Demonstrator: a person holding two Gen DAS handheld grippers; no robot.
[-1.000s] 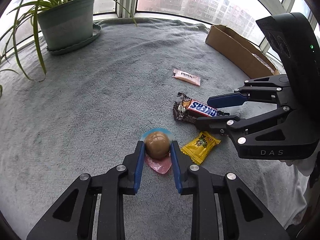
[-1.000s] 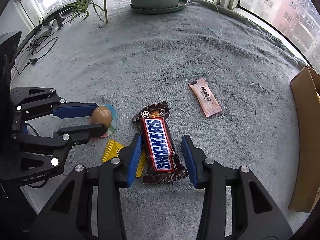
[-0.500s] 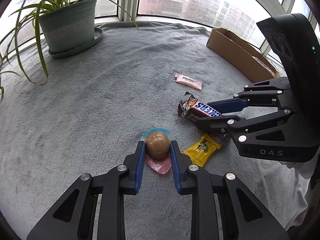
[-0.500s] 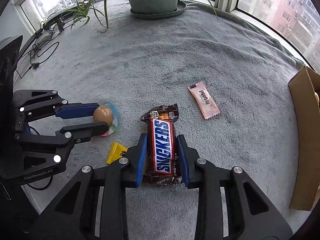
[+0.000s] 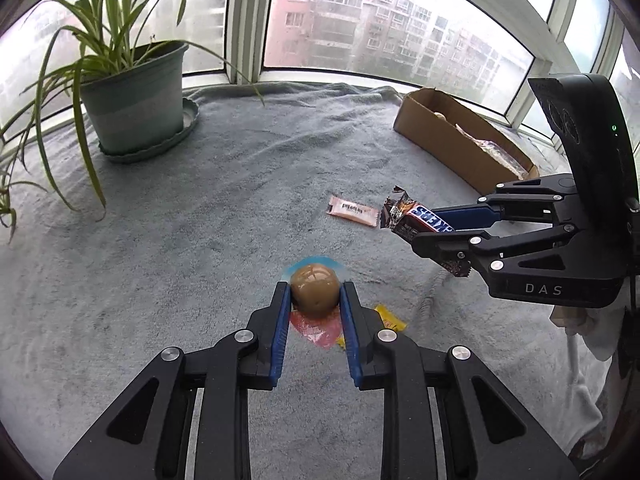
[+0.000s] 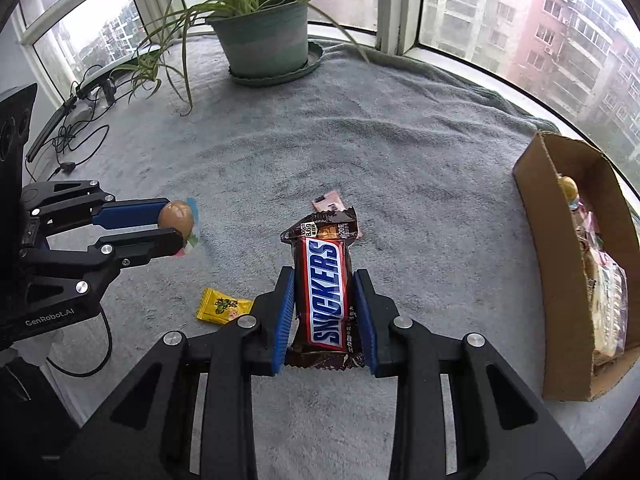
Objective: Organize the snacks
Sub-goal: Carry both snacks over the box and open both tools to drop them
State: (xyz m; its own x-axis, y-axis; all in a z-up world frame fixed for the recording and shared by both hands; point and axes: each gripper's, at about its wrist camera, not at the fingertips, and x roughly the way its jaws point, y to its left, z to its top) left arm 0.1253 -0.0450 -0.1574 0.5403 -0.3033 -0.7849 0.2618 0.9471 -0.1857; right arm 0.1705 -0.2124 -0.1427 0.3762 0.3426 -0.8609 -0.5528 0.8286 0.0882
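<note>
snickers bar (image 6: 325, 292) clamped between right gripper (image 6: 324, 300) pads, lifted off grey blanket (image 6: 400, 160). wrapped egg (image 5: 314, 290) pinched in narrow left gripper (image 5: 314, 300), also raised. yellow packet (image 6: 222, 306) and pink packet (image 5: 352, 210) lying between. cardboard box (image 6: 560, 280) far right, holding snacks.

Potted plant (image 5: 136, 96) on grey blanket (image 5: 200, 220)

Surface: a grey fleece blanket (image 5: 168, 240) covers the sill, wrinkled at the far edge.
Windows: curved bay windows (image 5: 360, 28) span the top of the frame.
Outside: pink apartment blocks (image 6: 560, 36) in flat, overcast daylight.
Upper left: a potted spider plant (image 5: 132, 100) on a saucer.
</note>
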